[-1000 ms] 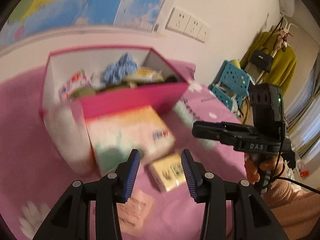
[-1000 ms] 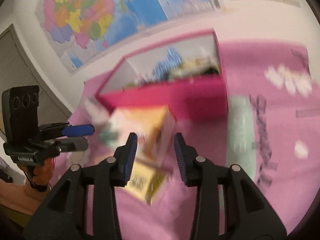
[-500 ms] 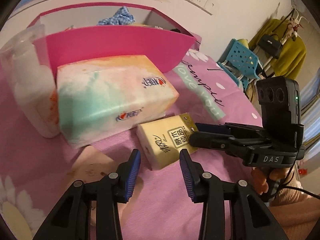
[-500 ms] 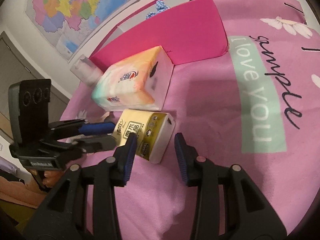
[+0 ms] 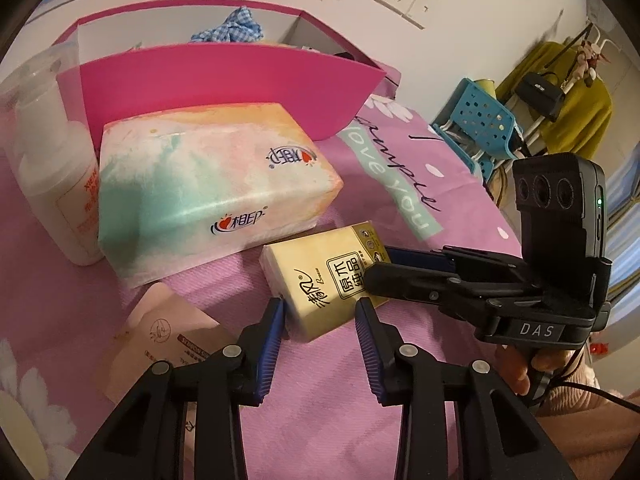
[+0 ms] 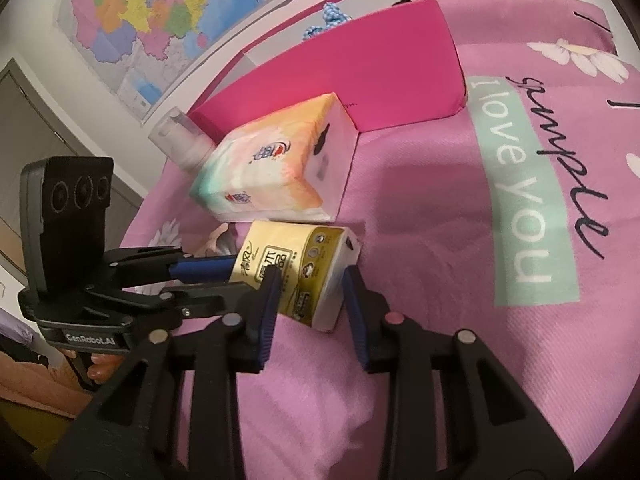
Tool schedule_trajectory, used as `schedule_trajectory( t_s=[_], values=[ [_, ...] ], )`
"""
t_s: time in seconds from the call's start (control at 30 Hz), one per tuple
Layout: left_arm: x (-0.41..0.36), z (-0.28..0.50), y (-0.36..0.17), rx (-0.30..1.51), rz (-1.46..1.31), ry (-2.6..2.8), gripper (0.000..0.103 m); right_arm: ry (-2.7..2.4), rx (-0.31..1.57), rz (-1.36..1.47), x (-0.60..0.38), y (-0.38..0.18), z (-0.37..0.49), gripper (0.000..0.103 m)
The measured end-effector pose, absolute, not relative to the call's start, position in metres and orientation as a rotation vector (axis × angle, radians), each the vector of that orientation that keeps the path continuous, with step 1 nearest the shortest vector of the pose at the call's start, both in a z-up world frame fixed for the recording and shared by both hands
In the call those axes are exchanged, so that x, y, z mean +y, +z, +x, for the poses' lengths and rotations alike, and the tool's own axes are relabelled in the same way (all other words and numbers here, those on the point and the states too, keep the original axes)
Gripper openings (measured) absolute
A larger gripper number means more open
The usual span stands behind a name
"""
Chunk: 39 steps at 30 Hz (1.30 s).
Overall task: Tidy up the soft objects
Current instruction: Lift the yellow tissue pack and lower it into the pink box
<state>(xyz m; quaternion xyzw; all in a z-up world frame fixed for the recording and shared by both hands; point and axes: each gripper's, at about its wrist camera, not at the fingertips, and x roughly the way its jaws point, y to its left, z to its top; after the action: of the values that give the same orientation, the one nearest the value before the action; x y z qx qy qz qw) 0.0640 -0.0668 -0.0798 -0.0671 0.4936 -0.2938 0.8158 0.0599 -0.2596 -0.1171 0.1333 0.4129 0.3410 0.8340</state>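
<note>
Both grippers have dropped toward the yellow tissue pack (image 5: 326,276) and their jaws have just been closing. The left gripper (image 5: 320,308) and right gripper (image 6: 310,280) straddle it from opposite ends, pads not yet pressing. The pack lies just beside the large tissue pack (image 5: 212,184), near the pink box (image 5: 224,80).

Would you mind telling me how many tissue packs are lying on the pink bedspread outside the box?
2: a large pastel soft pack against the pink box's front wall, and a small yellow pack just before it. Others may be hidden inside.

Pink box (image 5: 224,80) wall hides its contents; bottle (image 6: 180,144) blurred.
</note>
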Motion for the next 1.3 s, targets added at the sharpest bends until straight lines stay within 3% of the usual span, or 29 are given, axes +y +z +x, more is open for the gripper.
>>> schedule_trajectory(
  t_s=[0.73,1.3],
  values=[
    [-0.058,0.061,-0.024,0.899,-0.133,-0.629,0.036,0.746,0.727,0.253,-0.264,-0.065,0.057,0.035],
    [-0.059,0.073,-0.010,0.852,-0.116,-0.603,0.036,0.751,0.674,0.248,-0.263,-0.047,0.067,0.035]
  ],
)
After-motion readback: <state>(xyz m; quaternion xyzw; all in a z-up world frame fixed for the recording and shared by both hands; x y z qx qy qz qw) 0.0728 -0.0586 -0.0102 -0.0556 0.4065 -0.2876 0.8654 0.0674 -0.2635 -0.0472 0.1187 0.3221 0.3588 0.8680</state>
